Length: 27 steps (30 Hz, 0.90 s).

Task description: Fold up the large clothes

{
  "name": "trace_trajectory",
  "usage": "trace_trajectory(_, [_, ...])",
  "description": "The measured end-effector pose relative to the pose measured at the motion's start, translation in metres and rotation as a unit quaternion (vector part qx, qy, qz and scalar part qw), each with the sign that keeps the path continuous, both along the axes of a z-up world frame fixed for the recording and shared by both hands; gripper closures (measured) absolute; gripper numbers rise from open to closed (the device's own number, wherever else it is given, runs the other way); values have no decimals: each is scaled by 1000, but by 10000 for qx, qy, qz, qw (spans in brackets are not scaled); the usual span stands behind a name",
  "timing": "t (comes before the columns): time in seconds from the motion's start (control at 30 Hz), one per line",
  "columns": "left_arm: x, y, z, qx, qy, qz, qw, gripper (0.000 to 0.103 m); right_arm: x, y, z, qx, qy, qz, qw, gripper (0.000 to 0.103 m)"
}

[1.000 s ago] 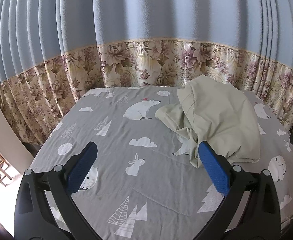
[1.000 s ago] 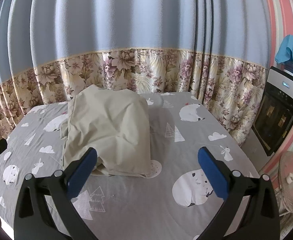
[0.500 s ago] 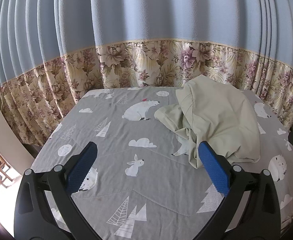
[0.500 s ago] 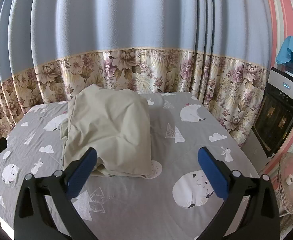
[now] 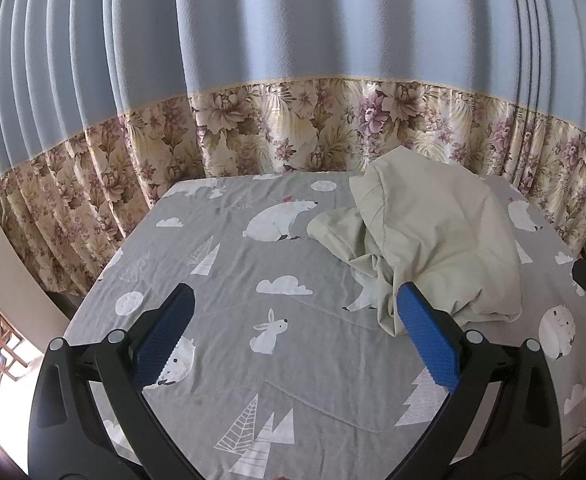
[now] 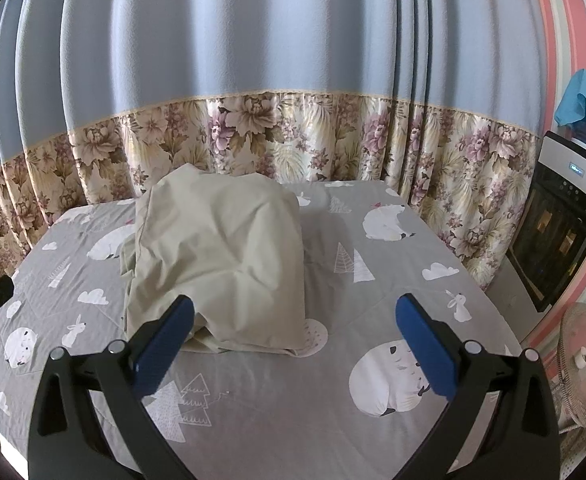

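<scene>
A pale beige-green cloth (image 5: 433, 236) lies heaped in a crumpled pile on the bed, right of centre in the left wrist view and left of centre in the right wrist view (image 6: 221, 256). My left gripper (image 5: 293, 332) is open and empty, held above the sheet to the left of the pile. My right gripper (image 6: 293, 340) is open and empty, held above the sheet in front of the pile's right part. Its left fingertip (image 6: 173, 320) overlaps the pile's near edge in the image.
The bed has a grey sheet (image 5: 221, 380) printed with polar bears, trees and clouds. Blue and floral curtains (image 5: 293, 80) hang behind it. A dark appliance with a blue cloth on top (image 6: 565, 208) and a fan (image 6: 585, 364) stand right of the bed.
Both views have shifted very slightly. The cloth has not moved and both grippers stay open.
</scene>
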<state>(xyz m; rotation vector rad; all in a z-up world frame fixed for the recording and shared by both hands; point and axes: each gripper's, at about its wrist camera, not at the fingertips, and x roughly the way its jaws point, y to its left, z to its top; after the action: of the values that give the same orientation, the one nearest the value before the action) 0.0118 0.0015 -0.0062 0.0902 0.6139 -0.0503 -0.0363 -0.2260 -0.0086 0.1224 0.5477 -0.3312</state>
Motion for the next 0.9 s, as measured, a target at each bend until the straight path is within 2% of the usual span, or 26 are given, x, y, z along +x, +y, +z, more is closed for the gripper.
trace_trajectory(0.57, [3,5,-6,-89,87,-103,9999,3,1,0,0,1,2,-9,10000,2])
trace_trajectory(0.9, [-3,7,-1,28,-44,-79,10000,3,4,-1,-4,-40,18,32,10000,2])
